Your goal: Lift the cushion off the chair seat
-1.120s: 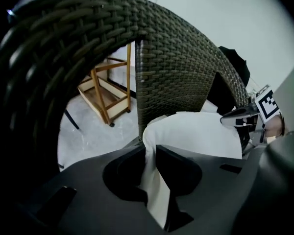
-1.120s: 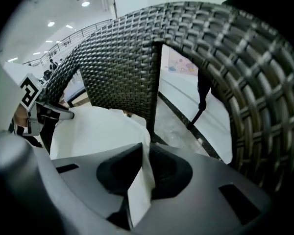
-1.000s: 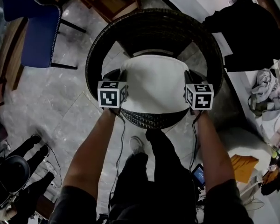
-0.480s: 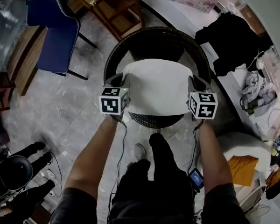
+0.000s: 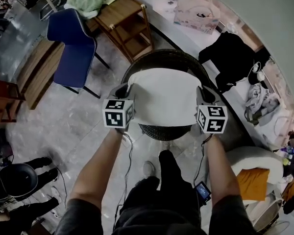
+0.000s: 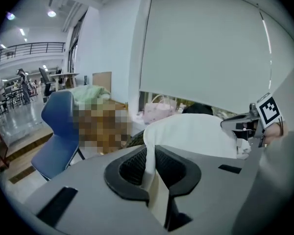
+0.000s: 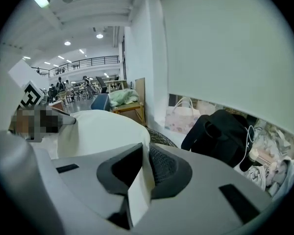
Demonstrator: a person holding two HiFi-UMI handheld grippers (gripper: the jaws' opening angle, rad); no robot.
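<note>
In the head view the white cushion point(image 5: 162, 96) hangs between the two tools, above the round wicker chair point(image 5: 162, 58), whose dark rim shows beyond it and whose seat front shows below its near edge; the left tool point(image 5: 122, 90) grips its left side and the right tool point(image 5: 205, 95) its right, roughly level with each other; a blue chair point(image 5: 72, 47) stands well apart on the floor. In the left gripper view the jaws are clamped on a thin fold of the cushion's edge, the rest bulging away beyond them. In the right gripper view the jaws likewise pinch only a narrow flap of white fabric. Both holds look shallow, so the weight of the cushion could pull the fabric out of either pinch; if one side slips or rises faster, the cushion would tilt and may drop back onto the seat or snag the chair's rim.
</note>
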